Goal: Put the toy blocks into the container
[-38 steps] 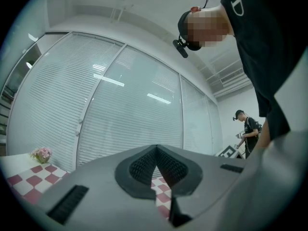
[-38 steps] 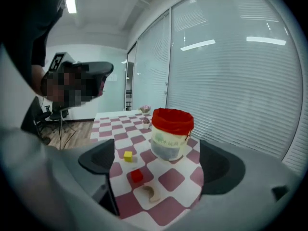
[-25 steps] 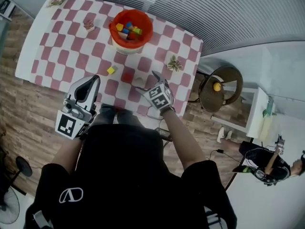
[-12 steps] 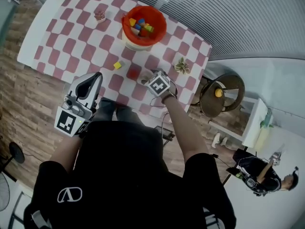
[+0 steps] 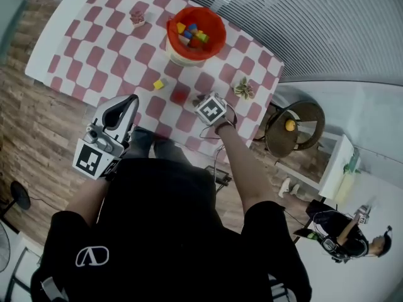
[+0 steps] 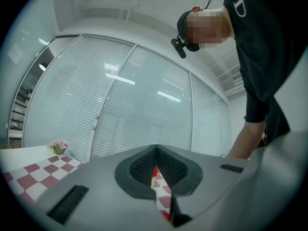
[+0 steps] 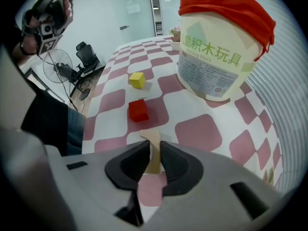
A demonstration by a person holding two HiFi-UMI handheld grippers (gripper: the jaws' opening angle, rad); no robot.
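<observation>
Found the right claw [image 7: 153, 154] clamped on a tan block [image 7: 150, 138], with jaws pressed to both its sides, low over the tabletop [image 5: 82, 55] on the person's side of the container [image 7: 219, 52]. Could not settle the block's contact with the cloth: possibly resting, possibly just clear of it.

Noted a red block [image 7: 138, 110] lying between that claw and the container, just ahead of the tan block and apart from it. Noted a yellow block [image 7: 137, 80] beyond the red one, nearer the container and off to the person's left of it, touching neither.

Recorded the container upright and red-lined, with several coloured blocks [image 5: 191, 35] inside.

Found the left claw [image 6: 156, 159] drawn together — nothing between the jaws — and held well apart from the container, about the tabletop's near edge.
</observation>
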